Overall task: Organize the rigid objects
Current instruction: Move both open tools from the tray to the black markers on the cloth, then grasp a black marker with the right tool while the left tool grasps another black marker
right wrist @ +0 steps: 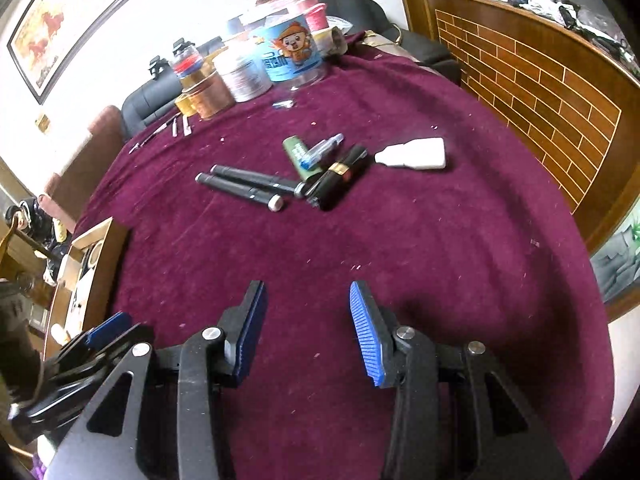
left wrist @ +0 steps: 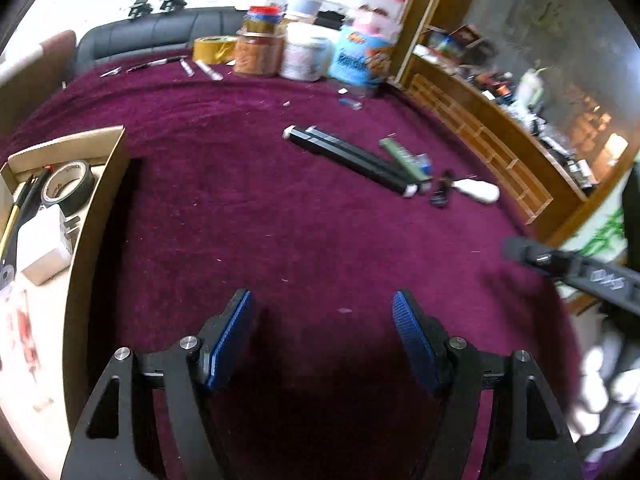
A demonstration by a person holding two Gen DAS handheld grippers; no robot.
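On a maroon cloth lie two black markers (left wrist: 352,160) (right wrist: 244,188), a green tube (left wrist: 404,158) (right wrist: 298,156), a black and gold tube (right wrist: 340,178) and a white squeeze bottle (left wrist: 482,191) (right wrist: 418,154). My left gripper (left wrist: 322,336) hangs open over bare cloth, well short of them, nothing between its blue pads. My right gripper (right wrist: 306,332) is also open and empty, the cluster lying ahead of it. A cardboard box (left wrist: 106,184) (right wrist: 104,256) at the left holds a tape roll (left wrist: 68,186), a white block and pens.
Jars, tape rolls and a big plastic tub (left wrist: 366,52) (right wrist: 292,56) crowd the far edge, with small blades (left wrist: 200,68) beside them. A wooden counter (left wrist: 480,136) (right wrist: 532,80) borders the right side. A dark sofa (left wrist: 160,32) stands behind.
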